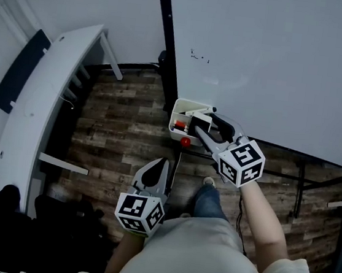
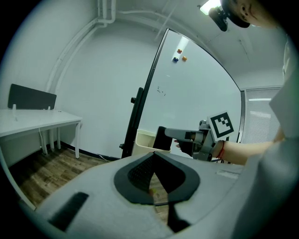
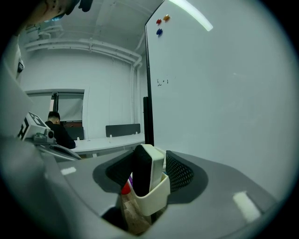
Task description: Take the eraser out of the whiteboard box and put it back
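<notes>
Right gripper (image 3: 149, 171) astride upright eraser (image 3: 147, 165)

Glossy whiteboard (image 1: 278, 65), smooth plastic box (image 3: 150, 201), wood-grain floor (image 1: 116, 126)

Background stuff only: a big whiteboard (image 1: 279, 59) fills the head view from 12 to 3 o'clock, with a black frame post (image 1: 168, 46) down its left edge and a tiny dark scribble (image 1: 199, 56) near that edge. Three magnets (image 3: 159, 21) (red, orange, blue) sit high on it, about 11 o'clock in the right gripper view. A long white desk (image 1: 39, 104) runs along 9 o'clock with a dark divider panel (image 1: 19, 71) on its outer side. Wood-plank floor (image 1: 122, 127) in the middle. There's something black at 7 o'clock (image 1: 55, 223), can't tell what. A seated person in dark clothes (image 3: 57, 130) shows at 9 o'clock in the right gripper view.
</notes>
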A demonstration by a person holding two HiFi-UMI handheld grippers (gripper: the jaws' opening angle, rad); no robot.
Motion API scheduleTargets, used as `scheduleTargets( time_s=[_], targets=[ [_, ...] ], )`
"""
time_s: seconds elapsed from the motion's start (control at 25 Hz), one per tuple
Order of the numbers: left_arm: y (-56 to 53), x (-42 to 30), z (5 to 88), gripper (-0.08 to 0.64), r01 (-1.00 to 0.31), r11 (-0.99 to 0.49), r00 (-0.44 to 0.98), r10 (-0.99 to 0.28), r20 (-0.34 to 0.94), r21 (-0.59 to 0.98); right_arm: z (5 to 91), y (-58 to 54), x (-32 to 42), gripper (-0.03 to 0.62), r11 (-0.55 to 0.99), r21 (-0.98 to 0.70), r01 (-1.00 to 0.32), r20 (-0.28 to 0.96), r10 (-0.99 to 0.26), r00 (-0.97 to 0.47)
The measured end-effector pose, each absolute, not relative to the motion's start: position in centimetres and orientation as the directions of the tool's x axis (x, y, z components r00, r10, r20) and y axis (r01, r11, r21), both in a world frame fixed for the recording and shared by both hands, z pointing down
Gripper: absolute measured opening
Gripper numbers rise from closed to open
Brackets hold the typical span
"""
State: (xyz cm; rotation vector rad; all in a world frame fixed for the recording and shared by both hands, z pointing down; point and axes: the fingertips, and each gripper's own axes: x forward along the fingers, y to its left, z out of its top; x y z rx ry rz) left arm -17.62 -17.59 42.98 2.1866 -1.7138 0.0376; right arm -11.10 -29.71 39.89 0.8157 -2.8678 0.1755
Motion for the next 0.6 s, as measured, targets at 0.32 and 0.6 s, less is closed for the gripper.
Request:
scheduleTargets(
  time_s=[0.32, 0.6],
  targets=[
    [-18.12, -17.19, 43.09, 0.008, -0.945, -0.191, 0.256, -0.937, 0.238, 0.264, 39.85, -29.79, -11.36, 0.198, 0.861, -0.070, -0.504, 0.174, -0.487, -0.856],
    [-18.19, -17.14, 43.00, 0.008, -0.946, -0.188, 0.252, -0.939, 0.234, 0.265, 39.84, -29.75, -11.29, 0.184, 0.859, -0.058, -0.508, 0.175, -0.492, -0.853]
  ],
)
